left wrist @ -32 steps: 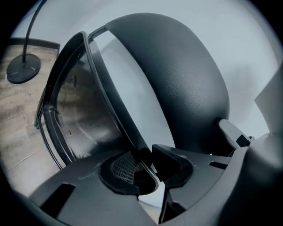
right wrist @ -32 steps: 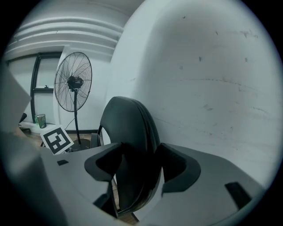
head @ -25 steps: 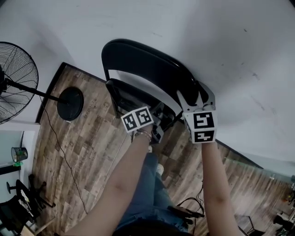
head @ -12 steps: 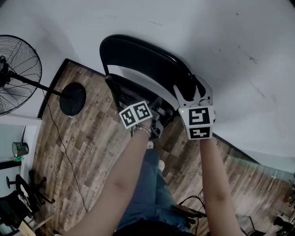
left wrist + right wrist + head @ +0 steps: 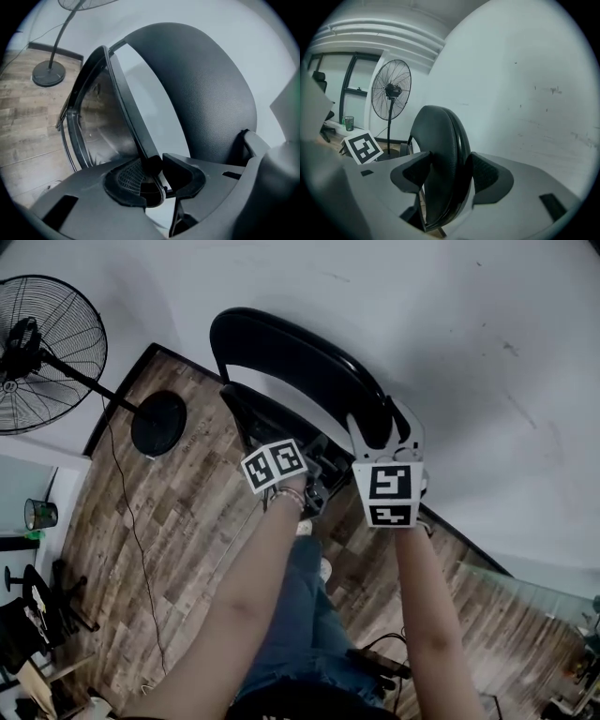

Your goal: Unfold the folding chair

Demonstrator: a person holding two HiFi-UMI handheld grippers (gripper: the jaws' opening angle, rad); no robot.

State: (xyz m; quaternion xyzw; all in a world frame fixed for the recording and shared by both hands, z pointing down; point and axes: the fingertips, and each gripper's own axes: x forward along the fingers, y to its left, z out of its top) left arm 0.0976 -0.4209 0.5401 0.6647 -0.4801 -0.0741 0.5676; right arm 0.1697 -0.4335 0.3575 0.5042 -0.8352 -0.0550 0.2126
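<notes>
While held at two places, found folding chair (image 5: 300, 381) at upper centre of head view, standing on wooden floor (image 5: 178, 521) just beside pale wall (image 5: 487, 343). Judged only partly opened: seat (image 5: 267, 427) steeply tilted, close under backrest (image 5: 300, 357).

Left gripper (image 5: 317, 482): narrow, closed on thin seat edge (image 5: 132, 123), with rim pinched between pads (image 5: 125, 177) at lower centre of left gripper view.

Right gripper (image 5: 384, 427): at middling width, clamped across side of padded backrest, with pads (image 5: 486, 176) pressing on both faces at lower centre of right gripper view.

Handling, as judged:
- Frame stiff and moderately heavy. No give expected in tubes.
- Backrest covering smooth, faintly grained, slightly cushioned. Likely to slide under pads if dragged along its curve.
- Seat edge thin and hard. Secure only if pinched squarely, apt to twist out otherwise.
- Pivots probably tight at first, then free. Sudden drop of seat possible.
- Legs liable to skid on smooth floorboards once pushed.

Recommended holds:
- Side of backrest, for steadying and keeping frame upright.
- Front rim of seat, for pressing down and away from backrest.
- Advised against gripping near pivots, where closing gaps could trap a pad.

Noted elsewhere: standing fan (image 5: 47, 352) at upper left of head view, well apart from chair. Cable (image 5: 131, 521) trailing across floor at left.
</notes>
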